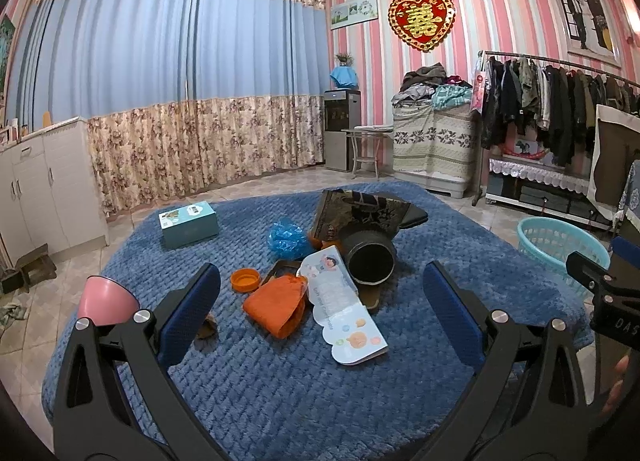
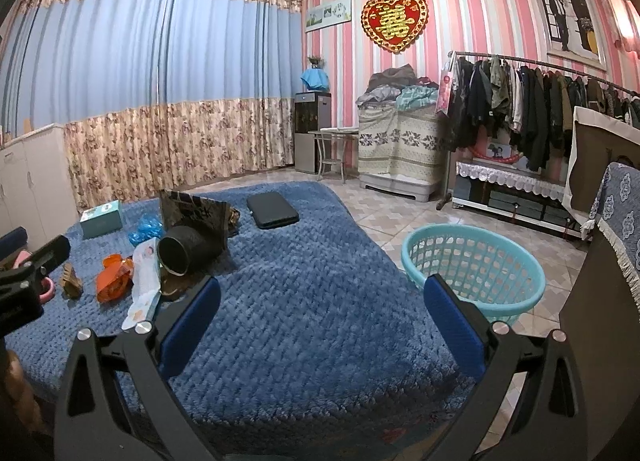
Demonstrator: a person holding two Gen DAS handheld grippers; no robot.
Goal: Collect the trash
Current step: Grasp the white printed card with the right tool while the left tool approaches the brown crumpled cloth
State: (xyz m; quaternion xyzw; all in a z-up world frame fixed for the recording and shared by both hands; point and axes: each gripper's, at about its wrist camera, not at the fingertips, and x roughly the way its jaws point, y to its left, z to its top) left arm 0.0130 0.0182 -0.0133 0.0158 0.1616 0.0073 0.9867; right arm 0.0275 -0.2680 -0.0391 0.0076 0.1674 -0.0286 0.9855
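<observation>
Hovering wide open and empty, the left hand-held gripper (image 1: 320, 317) is facing an orange wrapper (image 1: 276, 307); light, crinkly, probably best pinched at its edge.

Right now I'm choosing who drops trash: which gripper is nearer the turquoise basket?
Right. The right gripper hovers open beside the basket; the left gripper is over the trash pile, farther away.
</observation>
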